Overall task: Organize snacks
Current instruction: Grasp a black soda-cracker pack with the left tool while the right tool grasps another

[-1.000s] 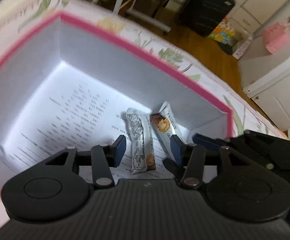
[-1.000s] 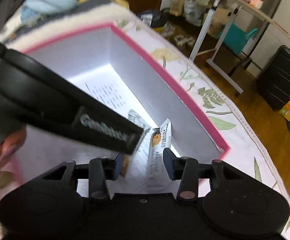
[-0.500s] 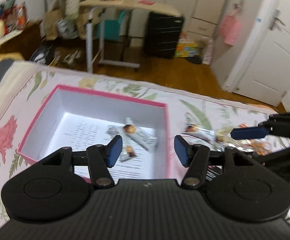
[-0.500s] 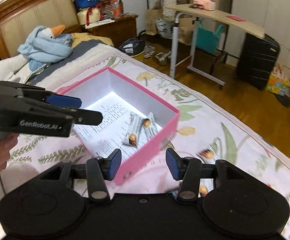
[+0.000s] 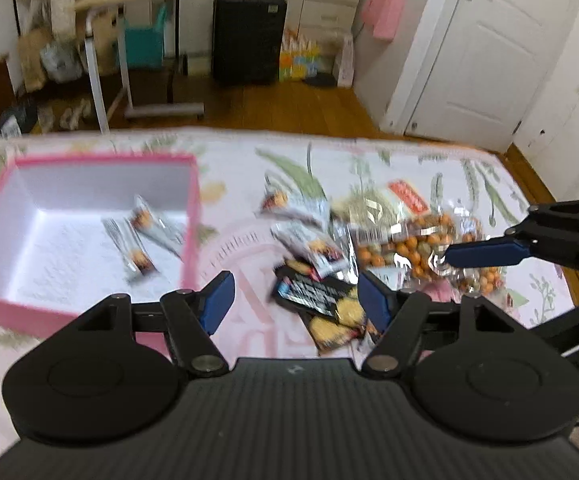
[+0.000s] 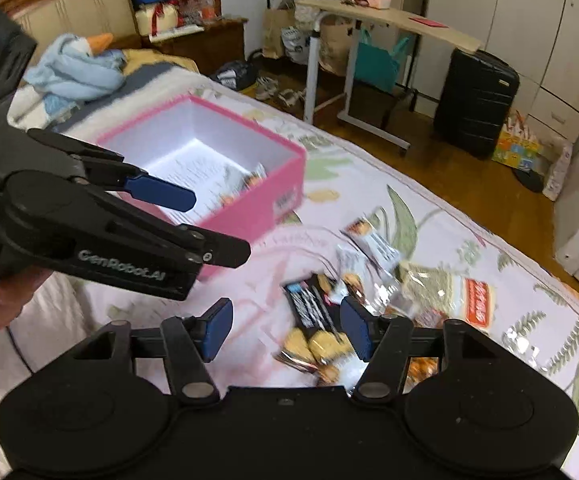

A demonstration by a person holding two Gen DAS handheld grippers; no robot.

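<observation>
floral bedspread (image 5: pixel 369 152), wooden floor (image 5: pixel 289 108), white door (image 5: pixel 489 48).

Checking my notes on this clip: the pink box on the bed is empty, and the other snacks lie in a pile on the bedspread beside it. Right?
Not quite. The pink box already holds two snack bars, as the left wrist view shows. The rest stands: the other snacks lie piled on the bedspread beside it.
</observation>
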